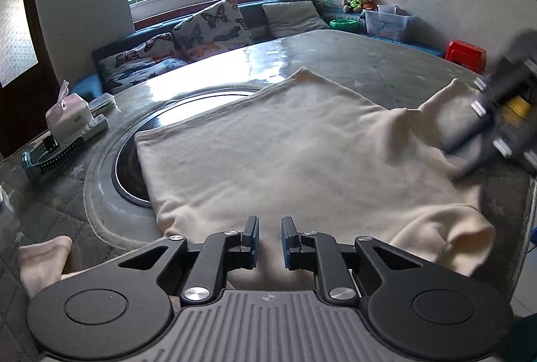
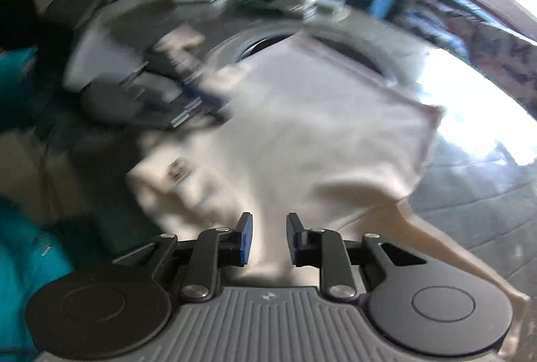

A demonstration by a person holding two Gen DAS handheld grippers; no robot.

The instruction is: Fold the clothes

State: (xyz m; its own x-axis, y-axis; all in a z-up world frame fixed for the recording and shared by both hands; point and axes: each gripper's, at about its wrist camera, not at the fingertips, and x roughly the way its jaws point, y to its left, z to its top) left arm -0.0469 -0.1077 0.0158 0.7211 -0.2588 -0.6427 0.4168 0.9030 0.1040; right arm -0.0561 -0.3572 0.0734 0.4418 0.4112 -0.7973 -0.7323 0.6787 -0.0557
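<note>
A cream garment (image 1: pixel 268 147) lies spread flat on the round table (image 1: pixel 352 56), its sleeve (image 1: pixel 446 241) bunched at the near right. My left gripper (image 1: pixel 270 239) is open and empty just above the garment's near edge. My right gripper (image 1: pixel 470 157) shows blurred at the right edge, above the garment's far right part. In the right wrist view the garment (image 2: pixel 302 134) lies ahead, my right gripper (image 2: pixel 268 238) is open and empty over it, and my left gripper (image 2: pixel 201 100) is blurred at the left.
A tissue pack (image 1: pixel 67 113), a remote and a teal-black object (image 1: pixel 50 154) lie at the table's left edge. A dark round inset (image 1: pixel 134 167) sits partly under the garment. Butterfly cushions (image 1: pixel 208 26), a storage bin and a red stool (image 1: pixel 466 55) stand beyond the table.
</note>
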